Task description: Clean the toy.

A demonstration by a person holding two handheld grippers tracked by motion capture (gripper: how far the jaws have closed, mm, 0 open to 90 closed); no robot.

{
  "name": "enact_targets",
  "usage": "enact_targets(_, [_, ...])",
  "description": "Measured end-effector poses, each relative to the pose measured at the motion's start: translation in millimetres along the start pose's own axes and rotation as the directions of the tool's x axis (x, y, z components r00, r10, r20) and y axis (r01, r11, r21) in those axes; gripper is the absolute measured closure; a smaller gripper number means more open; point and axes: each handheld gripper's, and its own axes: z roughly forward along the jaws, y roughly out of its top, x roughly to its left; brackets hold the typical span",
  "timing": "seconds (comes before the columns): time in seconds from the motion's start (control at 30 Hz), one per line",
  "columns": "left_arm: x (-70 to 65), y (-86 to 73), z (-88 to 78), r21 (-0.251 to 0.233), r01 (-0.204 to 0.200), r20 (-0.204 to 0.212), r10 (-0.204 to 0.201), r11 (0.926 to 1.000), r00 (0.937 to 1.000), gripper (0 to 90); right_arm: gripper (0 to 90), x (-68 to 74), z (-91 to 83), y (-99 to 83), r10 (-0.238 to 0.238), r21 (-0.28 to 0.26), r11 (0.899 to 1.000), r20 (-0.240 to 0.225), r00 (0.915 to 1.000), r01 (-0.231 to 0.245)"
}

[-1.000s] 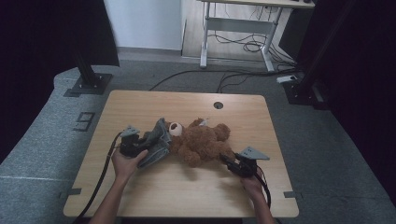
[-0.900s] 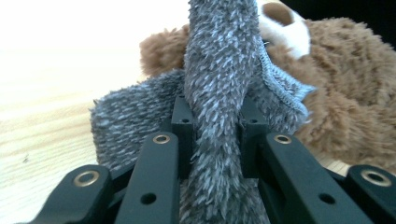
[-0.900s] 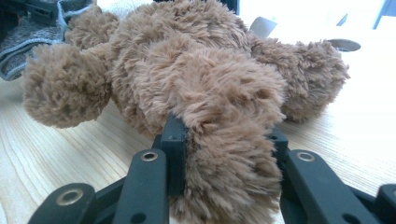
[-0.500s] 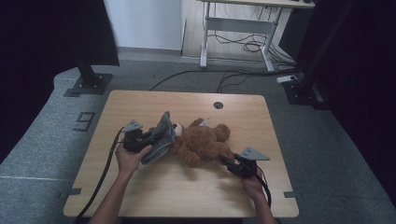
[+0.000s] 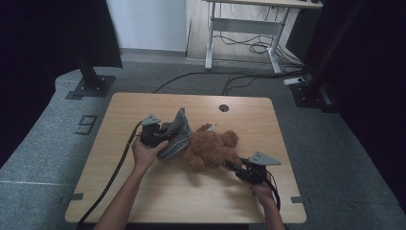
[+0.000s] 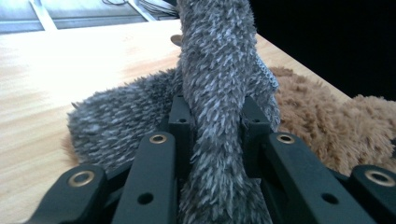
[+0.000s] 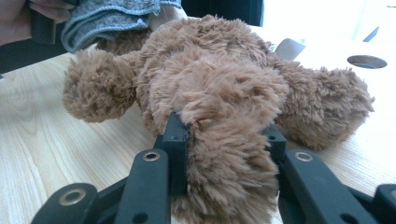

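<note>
1. A brown teddy bear lies on its side near the middle of the wooden tabletop, a little toward the right edge.
2. A grey fuzzy garment covers the bear's left end; part of it stands up off the tabletop, the rest drapes against the brown fur.
3. The left gripper, held in the person's left hand, pinches a fold of the grey garment: in the left gripper view the two black jaws press on either side of a thick grey strip.
4. The right gripper, in the person's right hand toward the near right corner, pinches a limb of the bear: in the right gripper view the brown fur bulges between the two jaws.
5. A round cable hole sits near the far edge of the tabletop, well apart from the bear.
6. A black cable trails from the left gripper across the tabletop to the near left edge.
</note>
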Motion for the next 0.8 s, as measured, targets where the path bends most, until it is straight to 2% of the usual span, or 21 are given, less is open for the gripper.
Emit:
enact_targets(0.1, [-0.7, -4.4, 2.5, 0.024, -0.003, 0.021, 0.002, 0.9997, 0.9998, 73.4, 62.8, -0.2, 0.0, 0.0, 0.005, 0.007, 1.0, -0.002, 1.0, -0.005])
enact_targets(0.17, [-0.6, -9.0, 4.1, 0.028, 0.001, 0.035, -0.002, 0.9996, 0.9994, 74.4, 55.1, -0.9, -0.1, 0.7, 0.022, -0.001, 1.0, 0.008, 0.9997, -0.022])
enact_targets(0.2, [-1.7, -12.5, 4.0, 0.027, -0.005, 0.04, 0.004, 0.9996, 0.9992, 75.1, 45.6, -0.3, -2.1, 3.8, 0.038, -0.02, 0.999, 0.035, 0.9987, -0.037])
enact_targets(0.27, [-2.9, -15.8, 3.8, 0.026, -0.011, 0.045, 0.01, 0.9996, 0.9989, 75.5, 39.7, 0.6, -4.9, 9.0, 0.061, -0.042, 0.997, 0.039, 0.9973, -0.06])
enact_targets(0.3, [-2.9, -15.8, 3.8, 0.026, -0.011, 0.045, 0.01, 0.9996, 0.9989, 75.6, 39.7, 0.6, -4.9, 9.0, 0.061, -0.042, 0.997, 0.039, 0.9973, -0.06])
enact_targets(0.37, [-3.9, -20.6, 3.3, 0.022, -0.007, 0.061, 0.006, 0.9997, 0.9981, 75.9, 32.9, 3.8, -8.9, 23.8, 0.073, -0.064, 0.996, 0.053, 0.9959, -0.069])
enact_targets(0.4, [-3.9, -20.6, 3.3, 0.022, -0.007, 0.061, 0.006, 0.9997, 0.9981, 75.9, 32.9, 3.8, -8.9, 23.8, 0.073, -0.064, 0.996, 0.053, 0.9959, -0.069])
enact_targets(0.43, [-4.6, -22.9, 2.9, 0.017, -0.006, 0.063, 0.005, 0.9998, 0.998, 75.9, 31.5, 4.7, -9.6, 35.5, 0.073, -0.074, 0.995, 0.065, 0.9952, -0.068])
enact_targets(0.5, [-5.8, -26.3, 1.6, 0.009, -0.007, 0.066, 0.007, 0.9999, 0.9978, 75.9, 31.5, 4.8, -8.6, 41.2, 0.078, -0.078, 0.994, 0.072, 0.9944, -0.072])
enact_targets(0.53, [-6.5, -28.1, 1.2, 0.004, -0.007, 0.065, 0.007, 1.0, 0.9978, 75.9, 30.9, 4.6, -1.6, 51.0, 0.072, -0.06, 0.996, 0.092, 0.9931, -0.067])
enact_targets(0.57, [-7.0, -29.6, 0.7, 0.001, -0.005, 0.068, 0.005, 1.0, 0.9977, 75.9, 30.9, 4.6, -1.6, 51.0, 0.072, -0.06, 0.996, 0.092, 0.9931, -0.067])
enact_targets(0.6, [-8.0, -32.0, -0.2, -0.006, -0.005, 0.068, 0.005, 1.0, 0.9977, 75.9, 30.5, 4.0, 10.5, 59.0, 0.066, -0.02, 0.998, 0.105, 0.9923, -0.064])
enact_targets(0.7, [-8.4, -33.4, -1.4, -0.008, -0.006, 0.069, 0.006, 1.0, 0.9976, 75.8, 29.7, 2.9, 23.2, 64.1, 0.068, 0.014, 0.997, 0.094, 0.9933, -0.07])
enact_targets(0.8, [-9.2, -35.6, -3.3, -0.008, -0.008, 0.069, 0.008, 0.9999, 0.9976, 75.8, 27.1, 4.0, 48.1, 63.8, 0.079, 0.106, 0.99, 0.085, 0.9932, -0.088])
